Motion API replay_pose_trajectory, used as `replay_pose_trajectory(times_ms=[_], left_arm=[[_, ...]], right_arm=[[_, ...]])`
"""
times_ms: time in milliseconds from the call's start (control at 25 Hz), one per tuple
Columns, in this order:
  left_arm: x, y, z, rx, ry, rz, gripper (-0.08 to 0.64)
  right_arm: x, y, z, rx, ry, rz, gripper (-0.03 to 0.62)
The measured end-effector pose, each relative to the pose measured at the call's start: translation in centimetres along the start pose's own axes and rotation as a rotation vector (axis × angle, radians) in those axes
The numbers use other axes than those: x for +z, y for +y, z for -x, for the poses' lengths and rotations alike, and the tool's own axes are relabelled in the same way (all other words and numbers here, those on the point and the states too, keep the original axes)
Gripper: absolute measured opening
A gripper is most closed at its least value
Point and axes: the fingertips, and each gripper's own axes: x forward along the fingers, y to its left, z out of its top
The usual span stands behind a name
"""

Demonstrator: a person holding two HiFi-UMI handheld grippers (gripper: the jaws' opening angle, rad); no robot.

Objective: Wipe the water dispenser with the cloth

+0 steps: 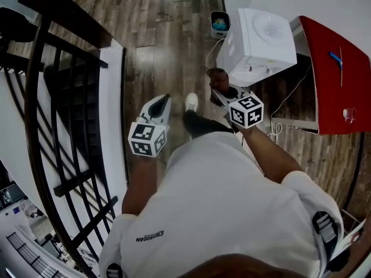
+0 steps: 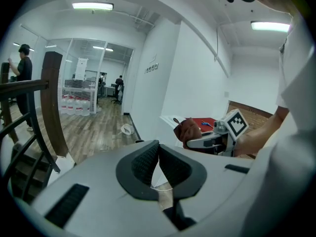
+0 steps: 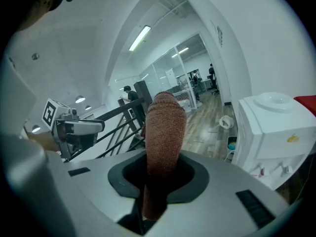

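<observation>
On a wood floor (image 1: 156, 45) beside a black stair railing (image 1: 58, 97), a white water dispenser (image 1: 261, 39) stands by a wall. The right hand-held gripper (image 1: 222, 95), near the dispenser's front, is clamped on a rolled brown cloth (image 3: 165, 127). The left hand-held gripper (image 1: 164, 101) hangs well apart, jaws together, empty.

Wood-plank floor (image 1: 162, 33) throughout. Black stair railing (image 1: 64, 97) at left. Red table (image 1: 330, 68) at right, near a white wall (image 2: 197, 78). Small bin (image 1: 219, 22) on the floor. Glass partition (image 2: 94, 73) farther back, with stacked water bottles (image 2: 74, 102) in front. Lit by ceiling light panels (image 2: 92, 6).
</observation>
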Motion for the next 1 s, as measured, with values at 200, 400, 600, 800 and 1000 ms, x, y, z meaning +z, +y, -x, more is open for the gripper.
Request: replay_pose_trajectory(times_ms=[200, 400, 600, 800, 1000], left_arm=[[0.6, 4.8, -2.1, 0.003, 0.071, -0.107, 0.002], [4.3, 9.8, -7.1, -0.028, 0.101, -0.126, 0.000], [9.9, 11.0, -13.0, -0.125, 0.074, -0.193, 0.001], [11.5, 11.5, -19.0, -0.218, 0.108, -0.236, 0.002], [12.7, 9.3, -24.5, -0.362, 0.151, -0.310, 0.001]], right_arm=[[2.3, -2.4, -5.8, -0.045, 0.013, 0.041, 0.071], [5.4, -5.8, -9.8, -0.105, 0.026, 0.028, 0.071], [6.7, -10.1, -11.8, -0.164, 0.062, 0.018, 0.071], [8.7, -13.3, -12.4, -0.238, 0.014, -0.024, 0.071], [9.3, -15.5, -10.2, -0.352, -0.047, -0.065, 0.071]])
